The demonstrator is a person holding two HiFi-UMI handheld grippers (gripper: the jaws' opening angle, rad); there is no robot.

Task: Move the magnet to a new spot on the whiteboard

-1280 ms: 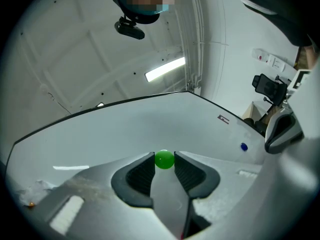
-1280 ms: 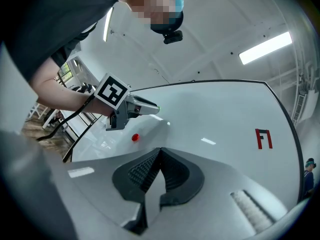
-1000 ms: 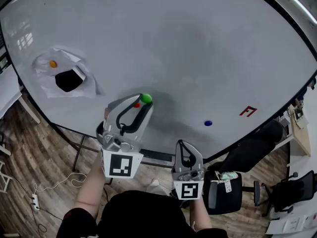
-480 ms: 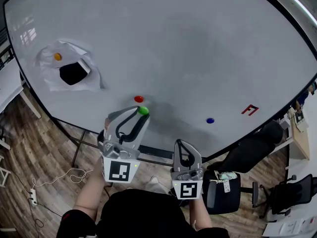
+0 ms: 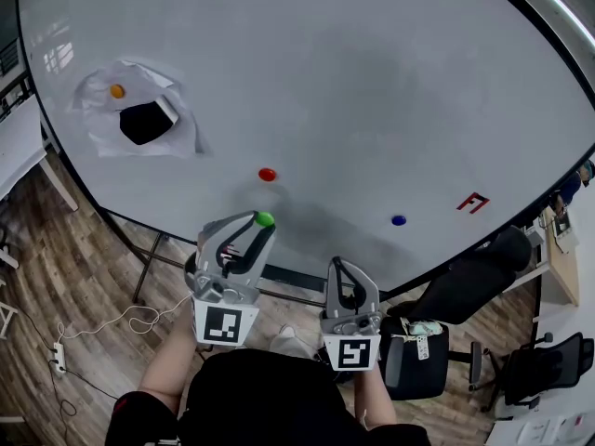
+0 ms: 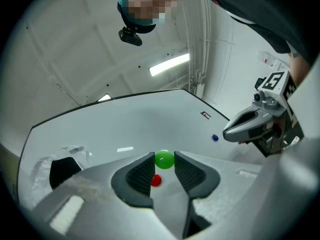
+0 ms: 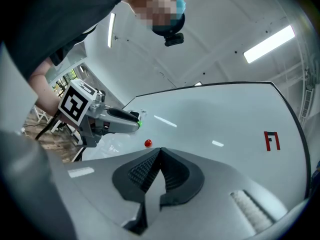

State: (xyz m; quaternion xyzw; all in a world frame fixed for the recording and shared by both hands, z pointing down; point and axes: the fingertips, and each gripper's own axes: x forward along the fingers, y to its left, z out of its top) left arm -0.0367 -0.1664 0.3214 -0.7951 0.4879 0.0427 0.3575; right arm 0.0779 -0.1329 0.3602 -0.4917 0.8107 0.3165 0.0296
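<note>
The green magnet (image 5: 265, 219) is pinched between the tips of my left gripper (image 5: 263, 221), which is shut on it and held off the whiteboard (image 5: 372, 91) near its lower edge. In the left gripper view the green magnet (image 6: 164, 159) sits between the two black pads, with a red magnet (image 6: 156, 180) on the board behind it. The red magnet (image 5: 268, 175) stays stuck to the board just above the left gripper. My right gripper (image 5: 341, 269) hangs lower right, shut and holding nothing (image 7: 159, 151).
A blue magnet (image 5: 399, 220) and a red drawn mark (image 5: 473, 203) are on the board's right. At upper left a crumpled white sheet (image 5: 98, 110) carries an orange magnet (image 5: 117, 91) and a black eraser (image 5: 144, 122). A black office chair (image 5: 418, 342) stands below right.
My left gripper has drawn back from the board with the green magnet in it, down towards the lower edge. The red magnet has come out from behind it. The right gripper has barely moved.
</note>
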